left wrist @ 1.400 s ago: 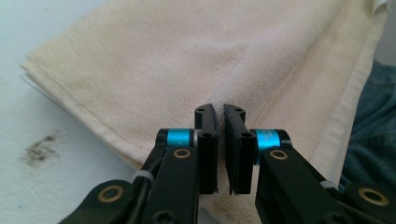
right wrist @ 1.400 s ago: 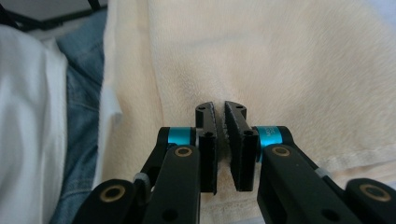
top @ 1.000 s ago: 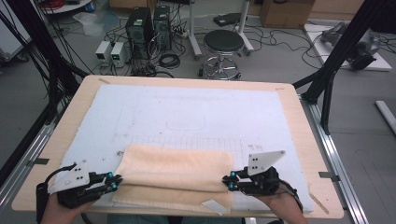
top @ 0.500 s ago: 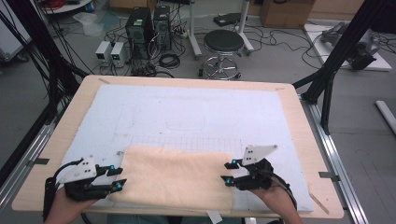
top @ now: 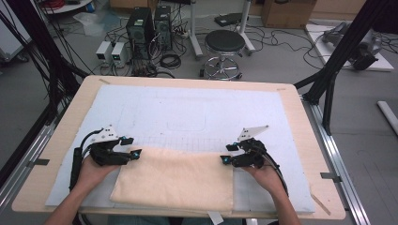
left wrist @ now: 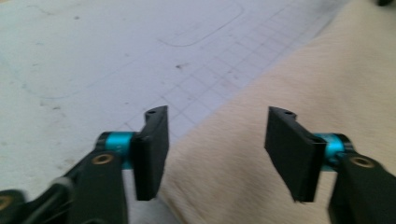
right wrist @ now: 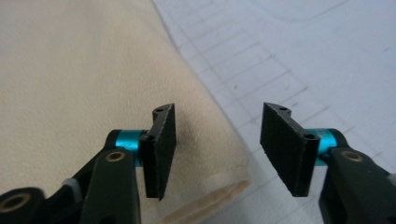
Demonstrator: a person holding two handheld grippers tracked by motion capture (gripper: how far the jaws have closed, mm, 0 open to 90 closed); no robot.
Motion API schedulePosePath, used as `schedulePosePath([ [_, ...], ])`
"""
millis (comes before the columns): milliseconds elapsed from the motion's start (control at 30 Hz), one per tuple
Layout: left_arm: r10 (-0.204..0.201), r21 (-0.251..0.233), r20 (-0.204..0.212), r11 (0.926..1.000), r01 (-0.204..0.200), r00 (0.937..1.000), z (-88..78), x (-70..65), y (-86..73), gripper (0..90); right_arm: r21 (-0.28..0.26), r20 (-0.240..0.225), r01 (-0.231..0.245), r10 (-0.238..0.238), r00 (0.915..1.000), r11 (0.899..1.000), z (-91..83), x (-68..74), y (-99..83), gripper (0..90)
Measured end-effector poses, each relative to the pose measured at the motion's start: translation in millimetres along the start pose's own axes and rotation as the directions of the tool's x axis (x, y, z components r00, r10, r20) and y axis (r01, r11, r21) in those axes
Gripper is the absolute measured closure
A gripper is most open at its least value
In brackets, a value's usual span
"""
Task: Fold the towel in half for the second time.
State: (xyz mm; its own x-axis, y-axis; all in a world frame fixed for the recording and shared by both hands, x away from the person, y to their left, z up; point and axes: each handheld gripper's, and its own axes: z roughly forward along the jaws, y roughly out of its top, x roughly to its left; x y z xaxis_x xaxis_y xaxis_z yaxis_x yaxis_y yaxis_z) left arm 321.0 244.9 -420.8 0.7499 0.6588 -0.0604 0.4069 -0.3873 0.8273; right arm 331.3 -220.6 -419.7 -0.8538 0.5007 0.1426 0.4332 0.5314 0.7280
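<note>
1. A folded cream cloth [top: 176, 180] is seen lying flat on the pale blue mat [top: 197, 110] that covers the wooden counter [top: 305, 126], near the edge closest to the person.
2. The left gripper [top: 137, 153] is held at the cloth's far left corner, low over the mat, with its tips pointed toward the cloth.
3. In the left gripper view, its 2 jaws are seen standing apart; they have just been opening, and nothing is clamped between them. The cloth's edge [left wrist: 261, 116] runs below the gap, with the mat's printed grid [left wrist: 205, 88] beside it.
4. The right gripper [top: 224, 159] is held at the cloth's far right corner, its tips facing inward toward the left gripper.
5. In the right gripper view, its 2 jaws are likewise parted and have just been opening. The folded corner [right wrist: 219, 179] of the cloth lies beneath the gap, with layered edges visible; no pad is pressed on it.
6. Whether the lower tips of either gripper brush the fabric cannot be told for certain, since the close views are somewhat blurred.
7. Both hands are seen entering from the near edge of the counter, each with a black cable trailing back along the forearm.
8. The rest of the mat is marked with faint outlines beyond the cloth.
</note>
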Motion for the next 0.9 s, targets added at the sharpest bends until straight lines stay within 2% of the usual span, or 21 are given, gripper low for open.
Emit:
schedulePosePath([
  [67, -0.034, 0.035, 0.008, 0.9988, 0.034, 0.9994, 6.4, 6.9, -2.4, 36.0, 0.023, -0.004, 0.004, -0.004, 1.0, 1.0, 5.0, 0.8, -1.8, 43.7],
  [133, -0.065, 0.064, 0.039, 0.996, 0.062, 0.9971, 10.9, 10.8, -4.9, 37.9, 0.05, -0.011, -0.014, 0.014, 0.9998, 0.999, 7.5, 0.3, -3.6, 46.0],
  [200, -0.062, 0.086, 0.086, 0.9948, 0.055, 0.9944, 12.5, 10.9, -6.3, 49.7, 0.054, -0.033, -0.029, 0.031, 0.999, 0.998, 7.4, -0.8, -6.0, 53.8],
  [267, -0.037, 0.092, 0.096, 0.9953, 0.028, 0.9947, 12.4, 7.6, -6.1, 70.0, 0.057, -0.069, -0.036, 0.04, 0.9968, 0.998, 7.3, 0.9, -9.7, 70.0],
  [333, -0.042, 0.096, 0.078, 0.9948, 0.034, 0.996, 10.1, 5.0, -5.0, 78.0, 0.05, -0.083, -0.023, 0.027, 0.9961, 0.998, 5.9, 4.4, -11.8, 78.8],
  [400, -0.07, 0.075, 0.065, 0.9951, 0.065, 0.9955, 5.9, 3.3, -6.1, 80.3, 0.041, -0.067, 0.002, 0.001, 0.9977, 0.999, 0.1, 6.8, -11.2, 81.0],
  [467, -0.086, 0.055, 0.051, 0.995, 0.083, 0.995, 3.3, 0.9, -9.7, 80.7, 0.035, -0.043, 0.013, -0.012, 0.999, 0.999, -2.5, 10.4, -10.4, 81.3],
  [567, -0.095, 0.041, 0.041, 0.9948, 0.094, 0.9946, 2.4, -1.1, -11.4, 80.8, 0.037, -0.041, 0.021, -0.019, 0.999, 0.999, -1.2, 9.7, -10.0, 81.2],
  [633, -0.07, 0.046, 0.041, 0.9966, 0.068, 0.9967, 1.6, -1.3, -10.7, 80.6, 0.029, -0.041, 0.005, -0.003, 0.9991, 1.0, -2.9, 8.3, -8.7, 78.6],
  [667, -0.061, 0.042, 0.046, 0.9973, 0.06, 0.9971, 1.3, -1.5, -10.5, 80.2, 0.018, -0.042, -0.005, 0.006, 0.9991, 1.0, -2.9, 6.4, -8.5, 72.1],
  [700, -0.052, 0.044, 0.05, 0.9978, 0.05, 0.9974, 1.2, -0.9, -10.2, 79.1, 0.014, -0.043, -0.027, 0.028, 0.9987, 1.0, -3.3, 4.7, -8.3, 59.9],
  [733, -0.05, 0.044, 0.048, 0.9979, 0.048, 0.9976, 1.3, -0.5, -10.0, 75.8, 0.004, -0.04, -0.056, 0.057, 0.9976, 0.998, -3.8, 1.5, -8.2, 51.4],
  [767, -0.049, 0.038, 0.037, 0.9981, 0.048, 0.9981, 1.2, -0.4, -9.8, 69.8, 0.0, -0.041, -0.063, 0.063, 0.9972, 0.998, -3.8, -0.9, -8.5, 50.1],
  [833, -0.051, 0.046, 0.043, 0.9977, 0.049, 0.9978, 1.0, 0.8, -10.7, 56.2, 0.011, -0.031, -0.062, 0.063, 0.9976, 0.998, -3.5, -2.7, -9.4, 49.6],
  [900, -0.048, 0.056, 0.048, 0.9974, 0.046, 0.9977, 1.8, 1.0, -12.0, 52.0, 0.031, -0.032, -0.065, 0.066, 0.9973, 0.997, -1.2, -1.8, -9.6, 50.3],
])
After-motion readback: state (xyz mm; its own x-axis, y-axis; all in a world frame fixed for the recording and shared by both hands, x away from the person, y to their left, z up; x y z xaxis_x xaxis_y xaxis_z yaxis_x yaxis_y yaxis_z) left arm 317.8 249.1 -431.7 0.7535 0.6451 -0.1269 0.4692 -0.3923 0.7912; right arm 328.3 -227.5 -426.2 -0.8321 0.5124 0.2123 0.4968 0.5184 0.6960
